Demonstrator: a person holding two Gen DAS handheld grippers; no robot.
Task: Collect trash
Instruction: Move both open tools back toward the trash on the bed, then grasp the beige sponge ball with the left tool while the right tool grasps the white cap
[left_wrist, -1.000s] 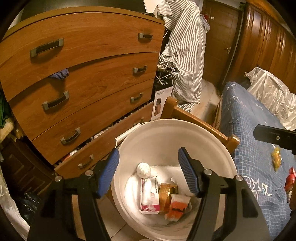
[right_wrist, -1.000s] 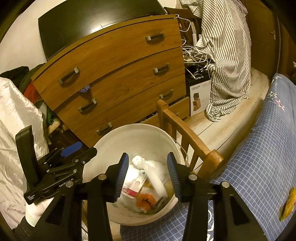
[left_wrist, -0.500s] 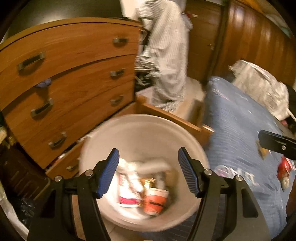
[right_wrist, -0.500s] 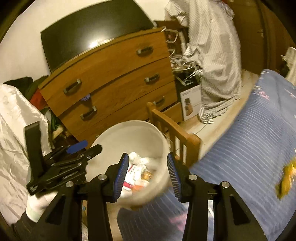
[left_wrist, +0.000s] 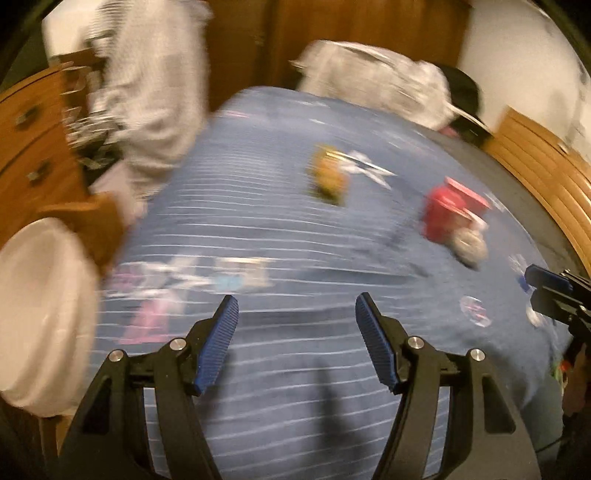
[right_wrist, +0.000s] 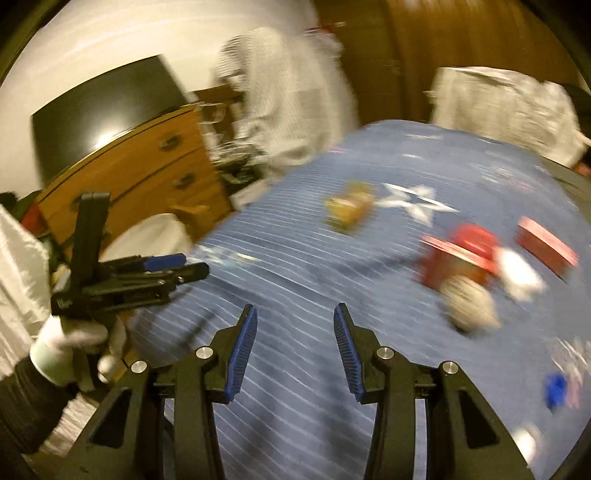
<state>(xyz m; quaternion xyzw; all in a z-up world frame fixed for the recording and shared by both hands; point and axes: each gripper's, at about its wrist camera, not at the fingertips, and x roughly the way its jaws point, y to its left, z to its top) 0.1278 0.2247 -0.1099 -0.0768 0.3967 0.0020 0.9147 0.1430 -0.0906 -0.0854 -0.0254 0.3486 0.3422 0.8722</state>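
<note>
Your blue bedspread (left_wrist: 295, 229) fills both views, blurred. The white bin (left_wrist: 40, 306) sits off its left edge beside the wooden dresser (right_wrist: 140, 173). On the cover lie a red packet (right_wrist: 461, 258) and a yellow wrapper (right_wrist: 347, 210) (details smeared). Your left gripper (left_wrist: 296, 306) gapes empty; your right gripper (right_wrist: 294, 317) stands narrower, also empty.

Both wrist views angle down over the blue bedspread (left_wrist: 295, 236) (blurred), sharing its red wrapper (right_wrist: 458, 254).

Blue white-striped bedspread (left_wrist: 295, 229), red packet (left_wrist: 448, 214), yellow wrapper (left_wrist: 328, 177), white bucket (left_wrist: 40, 310)
</note>
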